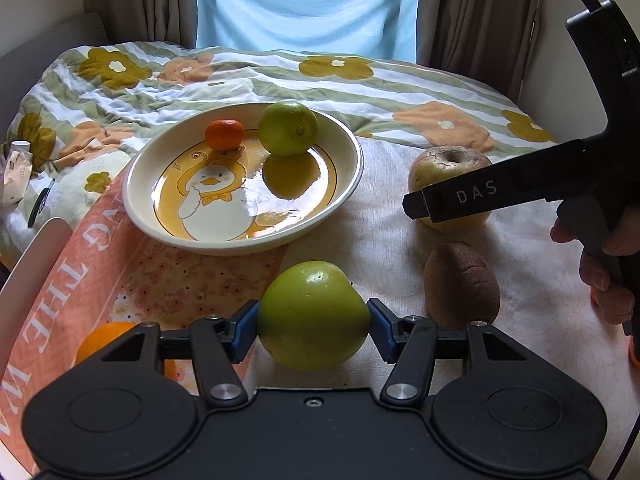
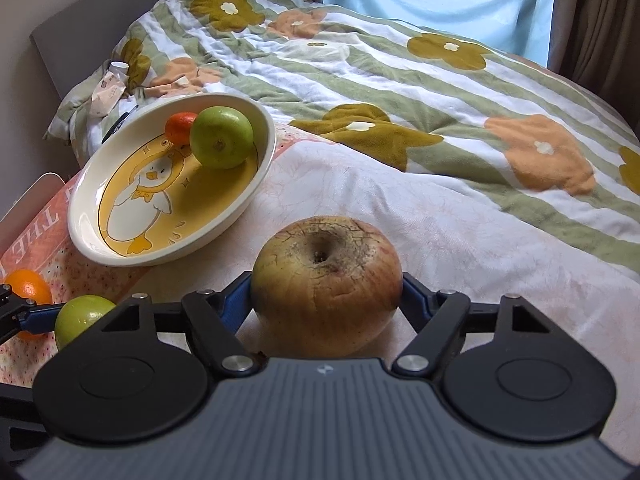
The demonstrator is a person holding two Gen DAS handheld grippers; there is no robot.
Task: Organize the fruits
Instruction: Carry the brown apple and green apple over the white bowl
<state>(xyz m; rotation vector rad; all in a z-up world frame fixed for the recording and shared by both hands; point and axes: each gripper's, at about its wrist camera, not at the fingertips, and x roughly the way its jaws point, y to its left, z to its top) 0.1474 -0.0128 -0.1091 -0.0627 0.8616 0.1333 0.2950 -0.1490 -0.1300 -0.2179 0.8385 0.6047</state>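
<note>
Bedspread w/ plate [image 1: 352,160] ahead-left of our grippers, holding tangerine [image 1: 225,134] & green fruit [image 1: 288,128]. Left gripper [image 1: 313,322] clamps green apple [image 1: 313,316]; right gripper [image 2: 326,292] hugs brown apple [image 2: 326,284].

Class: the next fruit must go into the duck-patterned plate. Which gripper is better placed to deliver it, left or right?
Probably left. The left gripper already pinches the green apple, just below the cream duck-patterned plate. The right gripper brackets the russet apple, its grip unconfirmed.

Soft daylight through the curtain [image 1: 308,4] glares on the plate [image 1: 348,184]; fisheye bends edges.
</note>
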